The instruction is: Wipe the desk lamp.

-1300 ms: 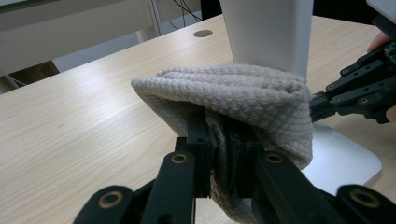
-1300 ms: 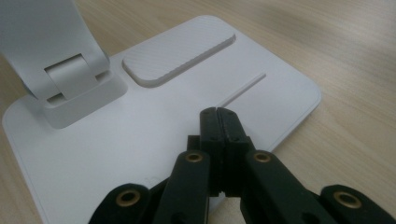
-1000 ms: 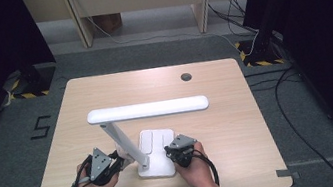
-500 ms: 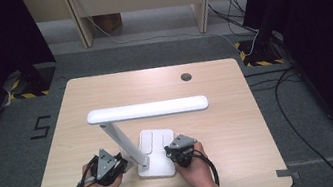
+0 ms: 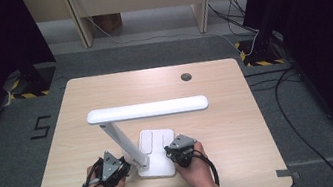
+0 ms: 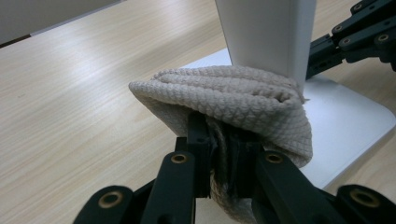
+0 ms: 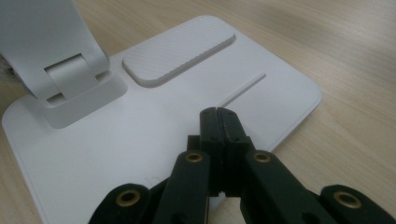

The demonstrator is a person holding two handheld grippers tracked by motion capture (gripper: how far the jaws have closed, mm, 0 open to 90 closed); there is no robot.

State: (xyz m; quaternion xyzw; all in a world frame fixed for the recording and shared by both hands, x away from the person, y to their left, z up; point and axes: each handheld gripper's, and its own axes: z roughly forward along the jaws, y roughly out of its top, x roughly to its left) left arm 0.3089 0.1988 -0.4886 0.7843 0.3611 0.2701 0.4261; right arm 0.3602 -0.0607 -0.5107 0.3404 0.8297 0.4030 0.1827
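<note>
A white desk lamp stands on the table, its long head (image 5: 147,109) held level over a slanted arm (image 5: 121,141) and a flat base (image 5: 155,148). My left gripper (image 5: 125,169) is shut on a folded beige cloth (image 6: 229,100); in the left gripper view the cloth lies against the foot of the lamp arm (image 6: 266,37). My right gripper (image 5: 170,152) is shut with nothing in it. Its tips rest on the lamp base (image 7: 140,135) at its right side, near a thin groove (image 7: 240,88) and a raised pad (image 7: 177,51).
The light wooden table (image 5: 228,114) has a dark cable hole (image 5: 185,77) at the back. Grey carpet surrounds it, with cables on the floor at the right (image 5: 288,104). A cable trails from each gripper toward the near edge.
My left gripper with the cloth has shifted slightly right, closer to the foot of the lamp arm. The right gripper has kept still on the base.
</note>
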